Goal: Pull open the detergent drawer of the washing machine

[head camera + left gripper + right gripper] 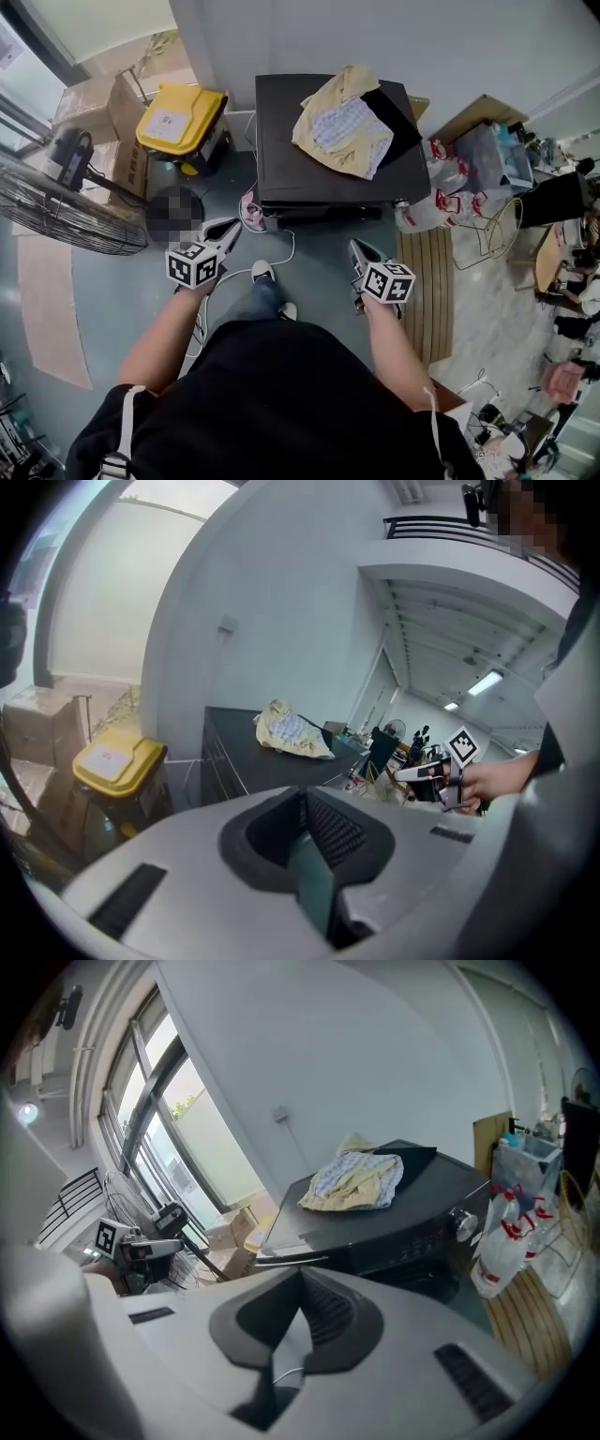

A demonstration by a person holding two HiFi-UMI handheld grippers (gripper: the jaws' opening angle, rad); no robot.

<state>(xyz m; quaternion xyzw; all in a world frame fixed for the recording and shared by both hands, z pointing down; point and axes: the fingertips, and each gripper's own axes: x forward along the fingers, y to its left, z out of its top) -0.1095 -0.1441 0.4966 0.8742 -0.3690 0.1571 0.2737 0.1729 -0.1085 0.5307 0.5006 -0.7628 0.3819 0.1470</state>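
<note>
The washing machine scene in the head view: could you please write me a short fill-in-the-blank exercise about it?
1. The crumpled cloth lies on ___ of the washing machine.
2. The bin beside the machine has a ___ lid.
3. The left claw and the right claw are both ___ and hold nothing.
4. The fan stands on the person's ___ side.
Missing words: top; yellow; shut; left.
</note>
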